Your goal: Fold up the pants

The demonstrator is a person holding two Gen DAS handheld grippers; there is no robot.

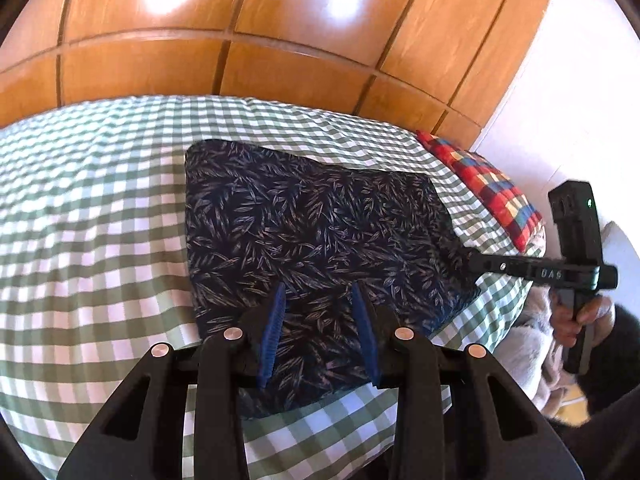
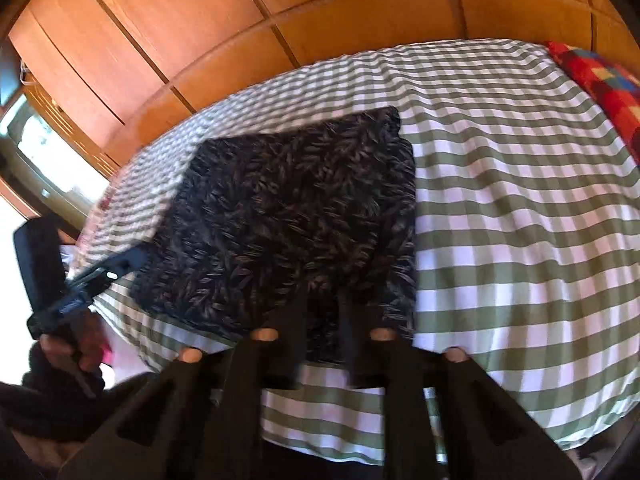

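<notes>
The dark navy leaf-print pants (image 1: 312, 220) lie folded into a compact block on the green-and-white checked bed cover (image 1: 92, 216). My left gripper (image 1: 319, 286) is open, its blue-padded fingers (image 1: 276, 328) hovering over the near edge of the pants. My right gripper shows in the left wrist view (image 1: 476, 262) at the pants' right edge, seen side-on. In the right wrist view the pants (image 2: 296, 208) lie ahead, and my right gripper (image 2: 323, 294) is open over their near edge. The left gripper (image 2: 132, 258) shows there at the pants' left edge.
A wooden panelled wardrobe (image 1: 256, 28) stands behind the bed. A red, blue and yellow checked pillow (image 1: 484, 180) lies at the bed's right end. A white wall (image 1: 576, 92) is on the right. A grey fluffy cloth (image 1: 528, 340) lies beside the bed.
</notes>
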